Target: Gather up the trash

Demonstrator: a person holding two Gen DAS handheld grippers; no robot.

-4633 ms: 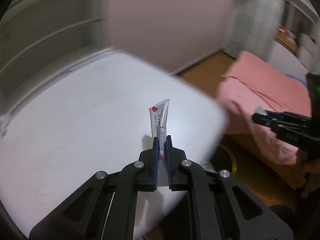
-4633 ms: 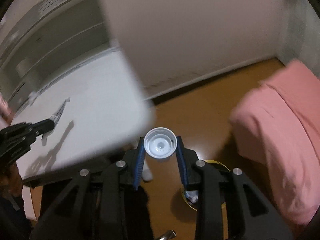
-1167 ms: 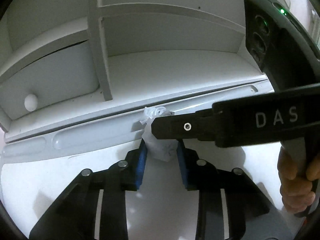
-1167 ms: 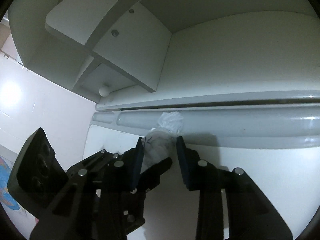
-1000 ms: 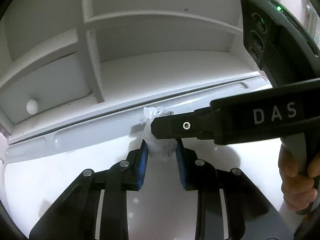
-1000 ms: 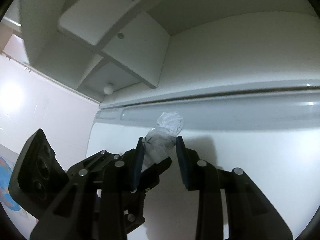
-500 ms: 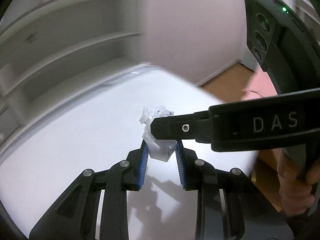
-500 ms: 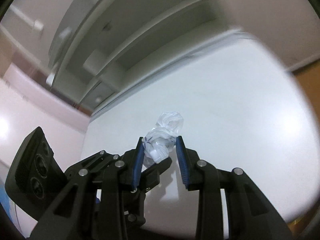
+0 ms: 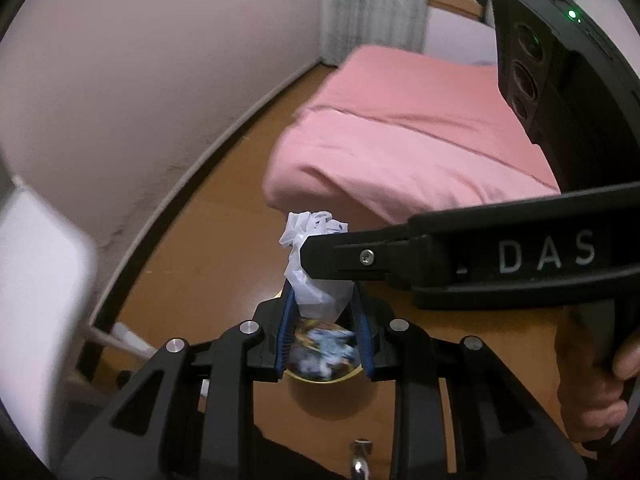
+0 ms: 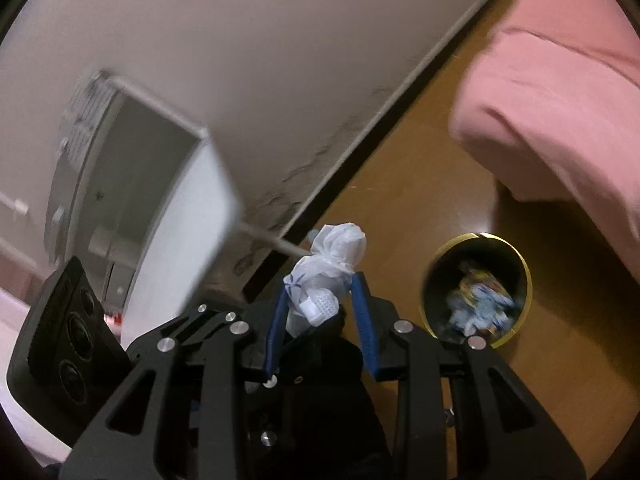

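Note:
A crumpled white plastic bag (image 9: 314, 276) sits between the blue pads of my left gripper (image 9: 322, 308), which is shut on it. My right gripper (image 10: 322, 300) closes on the same bag (image 10: 332, 260) from the side; its finger (image 9: 360, 256) crosses the left wrist view. Both hold the bag in the air above the floor. A round bin with a gold rim (image 10: 476, 286), holding several pieces of trash, stands on the floor to the right of the bag; in the left wrist view the bin (image 9: 320, 350) is right below my left gripper.
A pink bed cover (image 9: 404, 136) lies to the right over the wooden floor (image 10: 400, 184). The white desk edge (image 10: 188, 232) and wall with skirting (image 9: 160, 100) are to the left. A hand (image 9: 592, 384) holds the right gripper's handle.
Both grippers lifted the white bag off the desk near the shelf and swung it right, off the desk, to above the floor by the bin.

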